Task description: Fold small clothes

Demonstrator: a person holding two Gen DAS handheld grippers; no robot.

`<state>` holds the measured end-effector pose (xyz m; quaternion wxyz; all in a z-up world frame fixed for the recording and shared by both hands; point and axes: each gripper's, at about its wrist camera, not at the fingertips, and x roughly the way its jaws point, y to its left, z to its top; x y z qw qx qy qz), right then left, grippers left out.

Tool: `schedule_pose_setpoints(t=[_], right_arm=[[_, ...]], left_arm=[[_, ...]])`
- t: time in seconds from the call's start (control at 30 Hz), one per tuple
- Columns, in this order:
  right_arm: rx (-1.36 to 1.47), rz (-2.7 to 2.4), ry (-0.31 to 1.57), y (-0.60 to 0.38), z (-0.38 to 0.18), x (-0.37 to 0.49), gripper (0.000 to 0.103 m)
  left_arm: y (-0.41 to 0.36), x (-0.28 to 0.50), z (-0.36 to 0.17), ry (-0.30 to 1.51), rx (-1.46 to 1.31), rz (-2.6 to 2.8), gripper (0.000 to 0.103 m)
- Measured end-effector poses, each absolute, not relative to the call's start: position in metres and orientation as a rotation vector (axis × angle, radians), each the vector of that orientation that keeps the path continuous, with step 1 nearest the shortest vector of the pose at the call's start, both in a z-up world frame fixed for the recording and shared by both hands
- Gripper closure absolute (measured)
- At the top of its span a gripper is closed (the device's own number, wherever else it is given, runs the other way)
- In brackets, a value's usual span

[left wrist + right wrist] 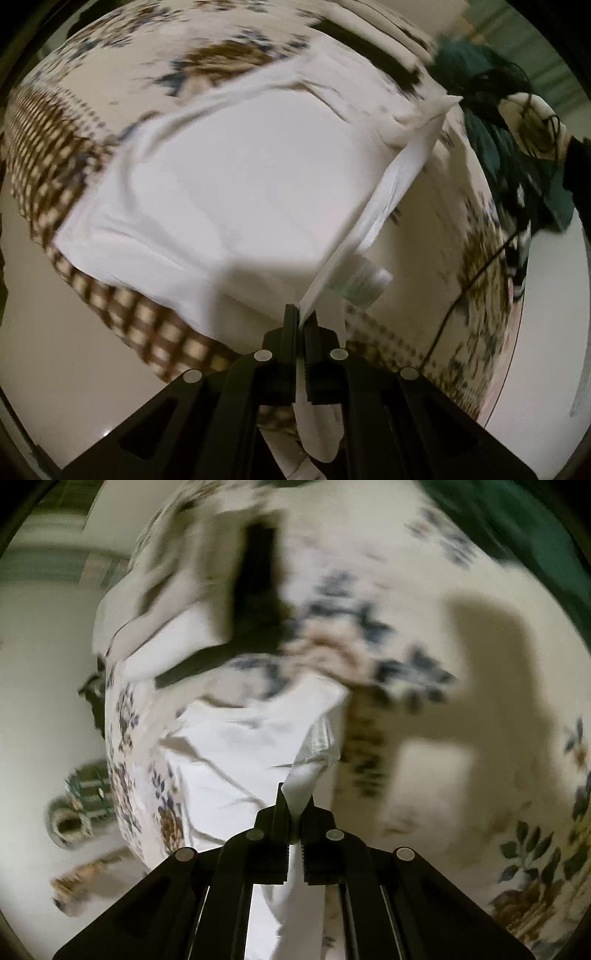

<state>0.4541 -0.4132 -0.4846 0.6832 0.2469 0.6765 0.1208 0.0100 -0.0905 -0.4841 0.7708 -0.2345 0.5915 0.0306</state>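
Left claw (300, 317) clamped on an edge of the small white cotton garment (229, 199); right claw (295, 801) clamped on another edge. Garment's body lies ahead of both claws, spread on the floral-printed cream bedcover (461, 794). The raised edge runs taut away from the left claw; judged mid-fold.

A bed or table covered by a floral cloth (236, 55) with blue and brown flower prints and a brown checked border (40, 147) carries everything. A white garment (229, 199) lies spread directly on it, partly lifted along one edge. Further back on the same cloth sits a pile of pale clothes with a black strip (258, 579), and a dark green fabric (491, 122) lies near its far edge.
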Motion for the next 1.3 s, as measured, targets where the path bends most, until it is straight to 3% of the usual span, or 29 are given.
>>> schedule_pose_setpoints(t=[0.17,0.4,0.77,0.8,0.83,0.87,0.9,0.93,1.1,1.3], right_arm=[[0.399,0.272,1.533,-0.311,-0.465,0.48,0.099],[0.236,0.255,1.547,-0.171,-0.486,0.515,0.099],[0.078,0.206,1.639,-0.078,-0.541,0.533,0.097],[0.1,0.205,1.661,-0.079,-0.544,0.533,0.091],[0.123,0.209,1.673,-0.082,-0.544,0.532,0.076],[0.179,0.234,1.671,-0.089,-0.538,0.524,0.065],[0.204,0.253,1.658,-0.095,-0.531,0.516,0.046],[0.212,0.271,1.645,-0.101,-0.523,0.506,0.041],[0.189,0.334,1.696,-0.155,-0.492,0.378,0.041],[0.451,0.369,1.999,-0.204,-0.548,0.166,0.041]], left_arm=[[-0.014,0.023,-0.481,1.263,-0.559,0.128,0.103],[0.08,0.035,-0.51,1.28,-0.627,0.21,0.103],[0.144,0.027,-0.559,1.382,-0.716,0.294,0.1],[0.156,0.02,-0.563,1.386,-0.771,0.316,0.095],[0.163,0.013,-0.564,1.383,-0.807,0.332,0.089],[0.172,0.003,-0.564,1.364,-0.864,0.334,0.075],[0.176,-0.002,-0.564,1.349,-0.9,0.325,0.061],[0.178,-0.006,-0.563,1.34,-0.928,0.317,0.055],[0.163,-0.003,-0.57,1.406,-0.909,0.218,0.051],[0.138,0.022,-0.577,1.476,-0.789,0.136,0.051]])
